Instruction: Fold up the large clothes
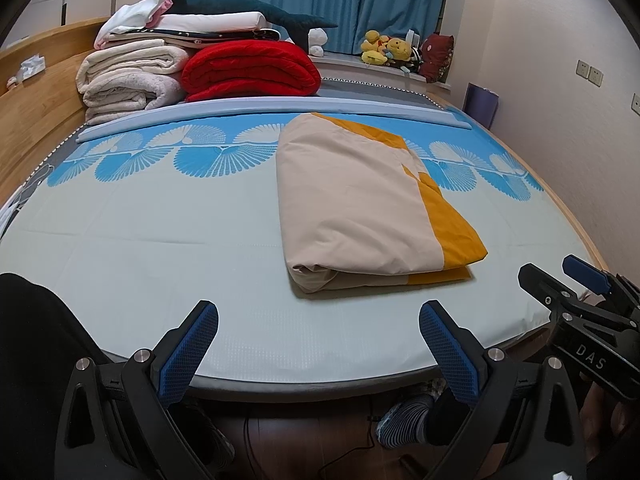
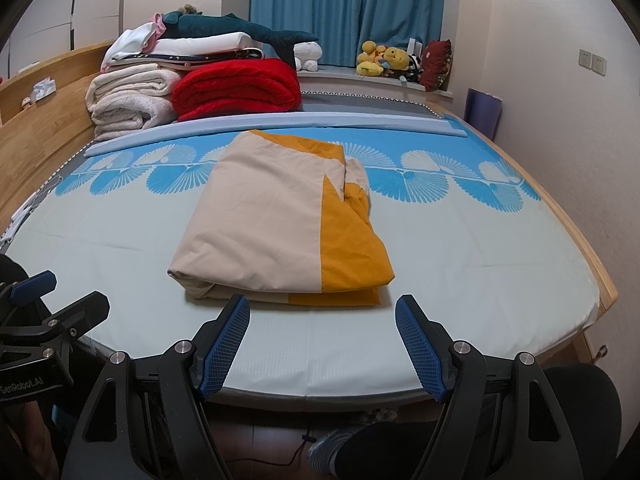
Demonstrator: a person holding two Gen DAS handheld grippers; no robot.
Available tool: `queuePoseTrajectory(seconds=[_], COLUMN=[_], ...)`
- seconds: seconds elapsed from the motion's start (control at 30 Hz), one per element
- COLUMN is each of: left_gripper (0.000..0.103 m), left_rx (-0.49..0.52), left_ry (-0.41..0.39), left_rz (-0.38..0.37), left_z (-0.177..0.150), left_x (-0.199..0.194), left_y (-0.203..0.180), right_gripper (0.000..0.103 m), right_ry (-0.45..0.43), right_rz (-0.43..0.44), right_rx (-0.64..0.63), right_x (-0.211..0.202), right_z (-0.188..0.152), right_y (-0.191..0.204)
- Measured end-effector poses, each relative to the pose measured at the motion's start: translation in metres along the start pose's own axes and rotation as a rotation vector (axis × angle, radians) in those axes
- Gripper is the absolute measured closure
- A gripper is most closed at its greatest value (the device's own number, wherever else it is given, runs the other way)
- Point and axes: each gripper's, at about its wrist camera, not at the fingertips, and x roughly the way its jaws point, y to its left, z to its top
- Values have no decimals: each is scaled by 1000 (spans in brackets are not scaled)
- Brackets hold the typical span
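A beige and orange cloth (image 1: 360,204) lies folded in a thick rectangle on the bed (image 1: 160,240); it also shows in the right wrist view (image 2: 280,232). My left gripper (image 1: 318,316) is open and empty over the bed's near edge, left of and short of the cloth. My right gripper (image 2: 322,312) is open and empty just short of the cloth's near edge. The right gripper also shows at the right of the left wrist view (image 1: 560,280), and the left gripper at the left of the right wrist view (image 2: 60,292).
A red blanket (image 1: 252,70), cream blankets (image 1: 128,80) and stacked linens sit at the bed's far left by the wooden headboard (image 1: 36,120). Plush toys (image 1: 386,50) line the window sill under blue curtains (image 1: 344,0). My legs and socked foot (image 1: 408,420) are below the bed's edge.
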Motion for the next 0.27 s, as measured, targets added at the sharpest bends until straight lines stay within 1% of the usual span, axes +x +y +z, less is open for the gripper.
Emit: queuePoseTrajectory(seconds=[0.27], left_gripper=[3], left_rx=[0], left_ry=[3], left_rz=[0], left_z=[0], left_x=[1], left_y=[-2], right_gripper=[27], right_ry=[1], right_rz=[1], right_rx=[-1], right_x=[0], right_z=[0], right_y=[-1])
